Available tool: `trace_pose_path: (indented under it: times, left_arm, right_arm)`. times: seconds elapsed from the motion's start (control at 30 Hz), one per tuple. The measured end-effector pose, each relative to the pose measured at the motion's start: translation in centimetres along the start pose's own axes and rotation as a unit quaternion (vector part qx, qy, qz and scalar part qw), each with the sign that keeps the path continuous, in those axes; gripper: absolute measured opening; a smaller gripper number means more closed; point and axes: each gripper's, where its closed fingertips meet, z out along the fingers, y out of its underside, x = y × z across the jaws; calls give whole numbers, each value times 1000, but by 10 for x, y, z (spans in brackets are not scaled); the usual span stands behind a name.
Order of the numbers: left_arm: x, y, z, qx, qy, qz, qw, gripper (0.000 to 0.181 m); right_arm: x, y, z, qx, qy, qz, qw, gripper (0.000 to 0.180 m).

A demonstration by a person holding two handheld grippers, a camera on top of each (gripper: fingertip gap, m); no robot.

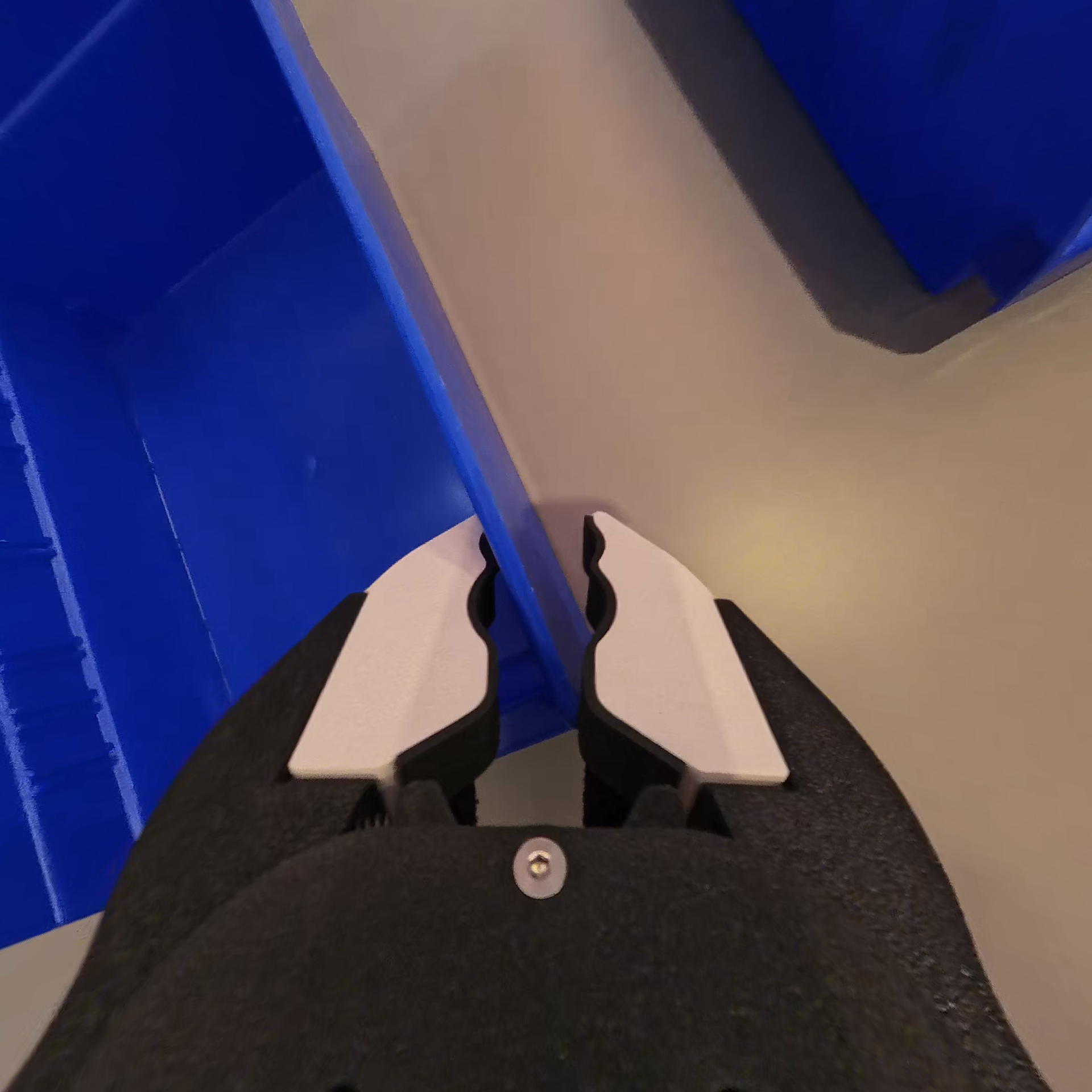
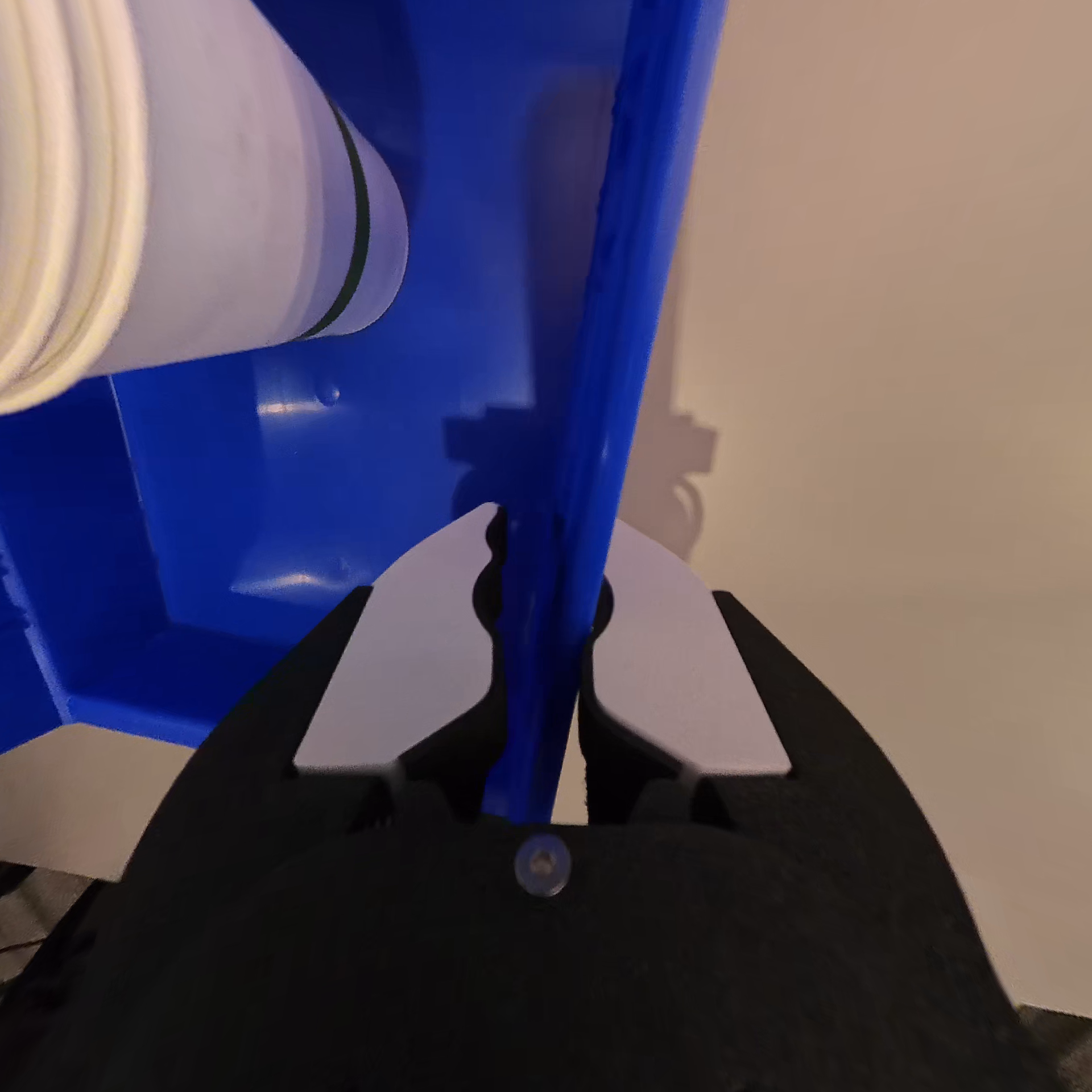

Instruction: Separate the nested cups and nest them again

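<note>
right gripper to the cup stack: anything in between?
Right wrist view: only bare blue bin floor between the right gripper, shut on the bin wall, and cup stack.

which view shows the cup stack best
The right wrist view: the cups lie on their side in the blue bin, nested rims at left. The left wrist view shows no cups, only bins.
</note>
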Motion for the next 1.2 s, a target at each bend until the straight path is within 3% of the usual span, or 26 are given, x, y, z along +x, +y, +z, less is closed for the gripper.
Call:
trace_pose_path:
  times: [0.17,0.27,0.5,0.83,1.03,1.2]
  left_arm:
    - [14,-11,-8,44,65,-42,996,56]
    - [8,-20,-30,95,75,-61,991,65]
    - [-28,12,-90,159,63,-77,982,60]
    - [-94,92,-127,178,46,-154,971,54]
    - [-123,136,-141,171,19,-179,969,54]
    - [-156,171,-156,181,-18,-218,959,54]
  right_arm:
    - [9,1,3,-18,35,-5,999,13]
    - [5,0,3,-18,5,10,1000,6]
    - [9,1,1,-12,-26,18,999,5]
    - [10,23,-30,-55,-25,-2,998,4]
    - [-22,23,-83,-56,-24,-16,998,5]
    - [-96,0,-155,-29,-19,-51,998,4]
